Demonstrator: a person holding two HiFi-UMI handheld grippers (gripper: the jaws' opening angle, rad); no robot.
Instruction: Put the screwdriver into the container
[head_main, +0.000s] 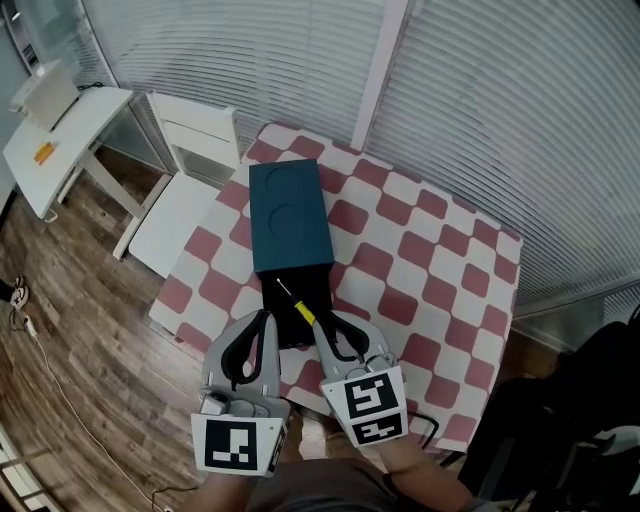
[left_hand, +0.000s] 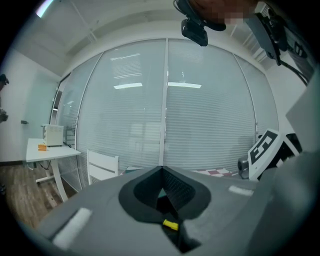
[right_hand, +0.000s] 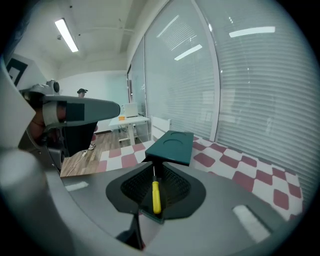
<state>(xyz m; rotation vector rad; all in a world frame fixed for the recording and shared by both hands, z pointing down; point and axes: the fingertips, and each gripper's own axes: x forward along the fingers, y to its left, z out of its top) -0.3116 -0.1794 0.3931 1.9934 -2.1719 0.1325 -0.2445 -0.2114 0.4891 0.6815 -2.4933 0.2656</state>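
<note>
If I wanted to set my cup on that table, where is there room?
The widest bare patch is the checked cloth right of the box, out to the table's right edge. A narrower strip runs between the box and the left edge. The near end is crowded: the left gripper, right gripper and screwdriver meet there.

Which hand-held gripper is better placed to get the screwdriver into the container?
Right: the right hand-held gripper holds the screwdriver over the open container; the left hand-held gripper is shut, empty, beside it.
</note>
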